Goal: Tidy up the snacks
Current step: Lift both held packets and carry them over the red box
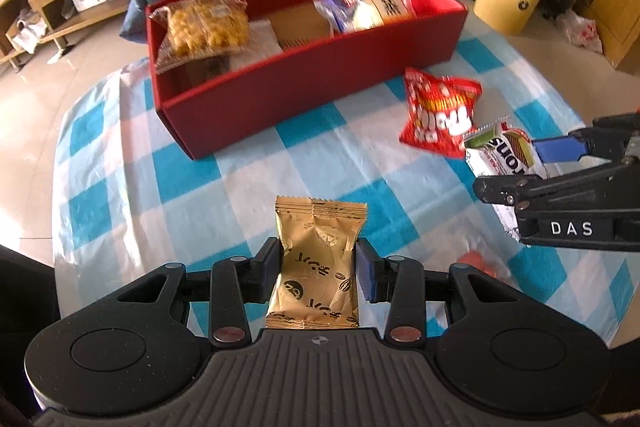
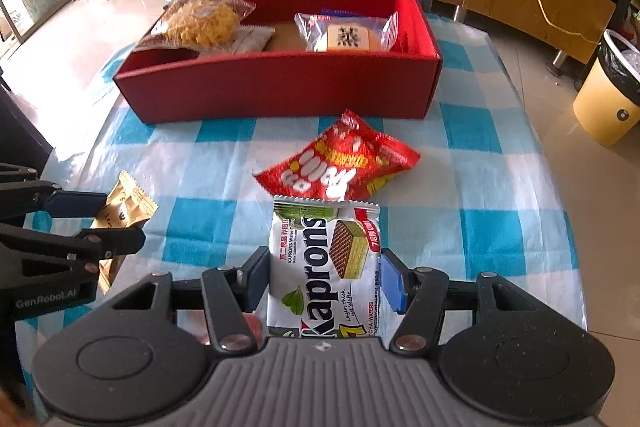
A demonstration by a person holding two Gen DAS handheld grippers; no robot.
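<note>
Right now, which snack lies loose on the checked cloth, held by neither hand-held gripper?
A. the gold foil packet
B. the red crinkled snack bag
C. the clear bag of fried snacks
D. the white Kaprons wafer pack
B: the red crinkled snack bag lies free on the blue-and-white checked cloth, in front of the red cardboard box.

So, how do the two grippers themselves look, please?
Both are matte black plastic. The left gripper and right gripper each have blue finger pads, silver pivot rivets, a ribbed grey centre plate and two round discs. White lettering reads "DAS" on the right one and "GenRobot.AI" on the left. No cables or sleeves show.
</note>
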